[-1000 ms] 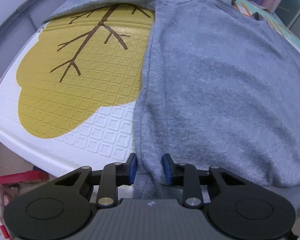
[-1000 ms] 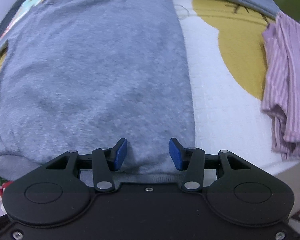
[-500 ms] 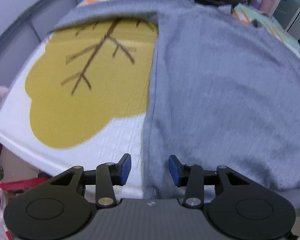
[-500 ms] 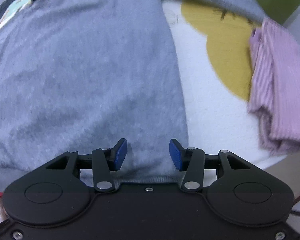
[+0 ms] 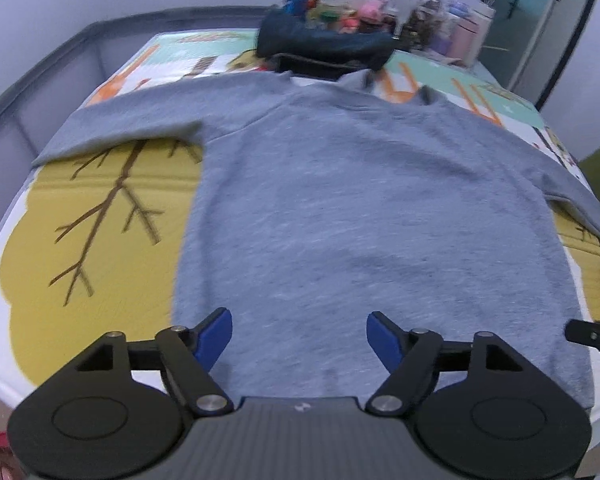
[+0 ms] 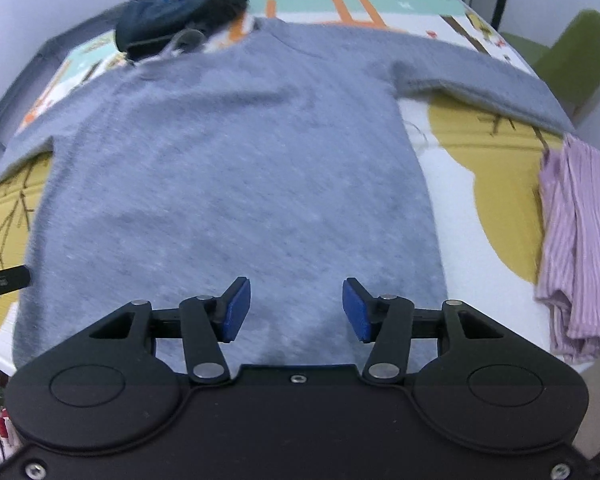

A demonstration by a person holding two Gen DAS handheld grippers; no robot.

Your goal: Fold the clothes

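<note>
Grey sweatshirt [image 5: 372,232]: soft fleecy knit cloth, matt, faintly mottled. Mat [image 5: 100,264] beneath: printed, matt, looked like foam. Striped garment [image 6: 580,248]: thin woven cloth, crumpled. Left gripper [image 5: 299,340] and right gripper [image 6: 296,310]: matt black plastic, blue pads, shiny metal pivot pins.
</note>
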